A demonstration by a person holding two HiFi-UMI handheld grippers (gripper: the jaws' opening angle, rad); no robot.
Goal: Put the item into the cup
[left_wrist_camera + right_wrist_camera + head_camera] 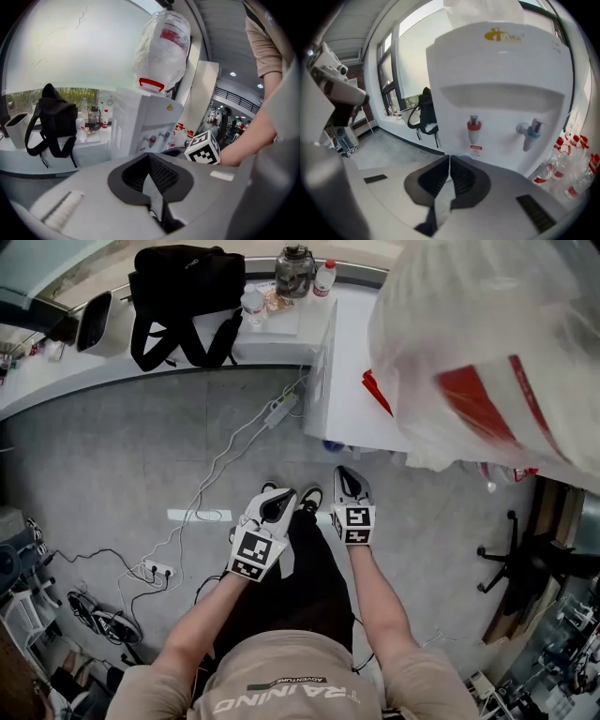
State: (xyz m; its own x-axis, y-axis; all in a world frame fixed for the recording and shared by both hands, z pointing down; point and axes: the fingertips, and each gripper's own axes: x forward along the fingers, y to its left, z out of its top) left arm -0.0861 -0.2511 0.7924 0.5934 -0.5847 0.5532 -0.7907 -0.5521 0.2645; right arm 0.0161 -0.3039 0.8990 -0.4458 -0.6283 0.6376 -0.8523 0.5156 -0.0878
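I hold both grippers low in front of me, side by side and apart, over the grey floor [141,456]. The left gripper [278,505] has its jaws clenched together with nothing between them, and the right gripper [349,482] is pressed closed the same way, also empty. The right one faces a white water dispenser [501,93] with a red tap [474,129] and a blue tap [529,133]. On top of the dispenser sits a bottle wrapped in a clear plastic bag [487,352]. To my left a curved white counter [56,371] carries a black backpack [183,287] and some small bottles [323,277]. I cannot tell which thing here is the item or the cup; neither gripper holds either.
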